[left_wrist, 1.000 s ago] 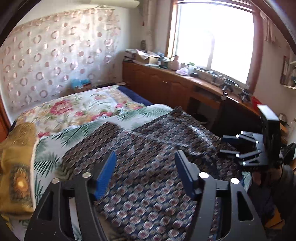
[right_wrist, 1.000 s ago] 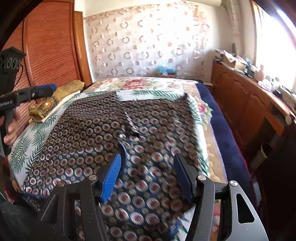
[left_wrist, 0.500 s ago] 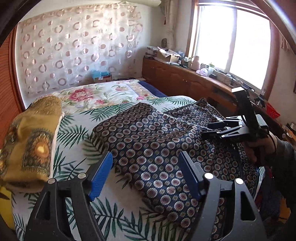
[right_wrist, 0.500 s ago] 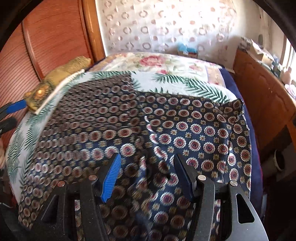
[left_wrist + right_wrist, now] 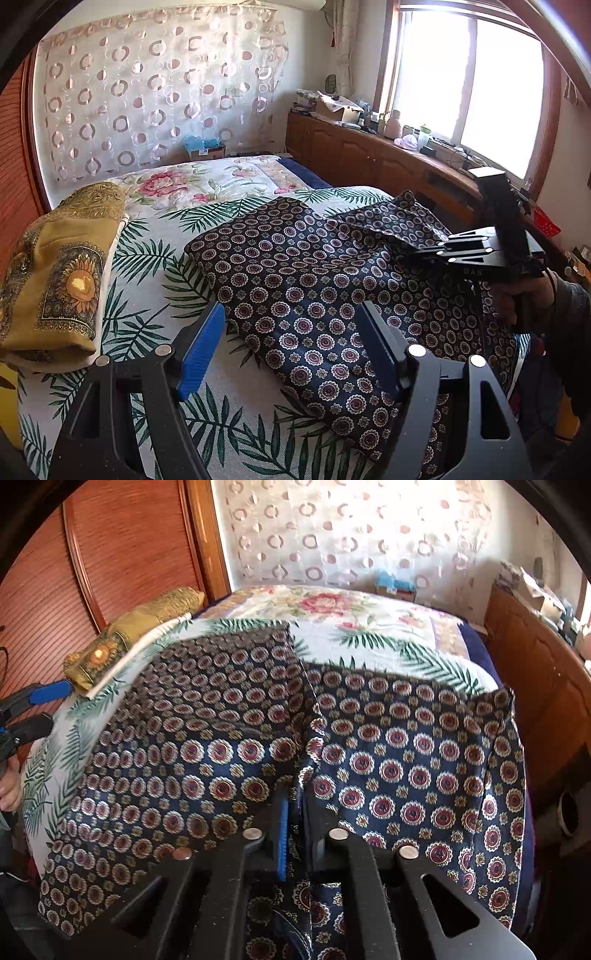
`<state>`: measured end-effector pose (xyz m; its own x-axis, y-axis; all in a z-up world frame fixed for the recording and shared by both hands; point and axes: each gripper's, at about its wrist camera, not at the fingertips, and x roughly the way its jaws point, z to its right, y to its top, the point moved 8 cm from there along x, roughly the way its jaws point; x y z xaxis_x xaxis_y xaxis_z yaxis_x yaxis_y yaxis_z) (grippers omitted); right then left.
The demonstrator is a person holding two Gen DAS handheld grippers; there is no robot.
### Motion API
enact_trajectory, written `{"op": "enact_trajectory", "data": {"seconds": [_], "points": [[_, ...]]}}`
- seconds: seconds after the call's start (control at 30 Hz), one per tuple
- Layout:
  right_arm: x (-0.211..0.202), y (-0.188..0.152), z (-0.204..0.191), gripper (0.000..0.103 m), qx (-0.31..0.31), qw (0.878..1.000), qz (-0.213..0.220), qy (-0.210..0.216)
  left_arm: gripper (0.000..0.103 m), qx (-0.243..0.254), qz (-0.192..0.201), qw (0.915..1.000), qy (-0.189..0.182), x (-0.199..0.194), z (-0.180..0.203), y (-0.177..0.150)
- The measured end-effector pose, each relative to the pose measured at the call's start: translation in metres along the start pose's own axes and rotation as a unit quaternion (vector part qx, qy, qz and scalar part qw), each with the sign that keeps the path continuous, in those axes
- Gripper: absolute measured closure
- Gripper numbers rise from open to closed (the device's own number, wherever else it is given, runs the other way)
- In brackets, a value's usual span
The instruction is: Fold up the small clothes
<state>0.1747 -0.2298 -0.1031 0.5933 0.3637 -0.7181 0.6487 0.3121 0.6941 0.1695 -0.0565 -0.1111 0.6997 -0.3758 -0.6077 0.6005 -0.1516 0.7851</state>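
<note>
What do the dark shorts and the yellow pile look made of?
Shorts: thin woven cloth, likely cotton, matte; it creases softly and bunches where the right gripper pinches it.
Yellow pile: smoother printed fabric with a faint sheen on its gold motifs; fibre unclear.

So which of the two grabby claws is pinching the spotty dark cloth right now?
The right gripper: its fingers are shut on a ridge of the navy medallion-print garment. The left gripper hangs wide open above the garment's edge, holding nothing.
</note>
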Motion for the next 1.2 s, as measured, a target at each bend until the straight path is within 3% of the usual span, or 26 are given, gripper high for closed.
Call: {"op": "enact_trajectory", "data": {"seconds": [0.4,0.77,1.2], "points": [[-0.072,-0.024,0.004,0.100,0.020,0.996,0.085,-0.033,0.029,0.004,-0.001,1.0000,-0.007,0.001,0.009,-0.001],[-0.099,-0.084,0.041,0.100,0.069,0.990,0.079,-0.097,0.029,0.012,-0.012,0.9997,-0.017,0.009,0.024,0.000],[-0.115,-0.107,0.042,0.100,0.088,0.985,0.055,-0.141,0.029,0.021,-0.020,0.9993,-0.024,0.018,0.036,-0.001]]}}
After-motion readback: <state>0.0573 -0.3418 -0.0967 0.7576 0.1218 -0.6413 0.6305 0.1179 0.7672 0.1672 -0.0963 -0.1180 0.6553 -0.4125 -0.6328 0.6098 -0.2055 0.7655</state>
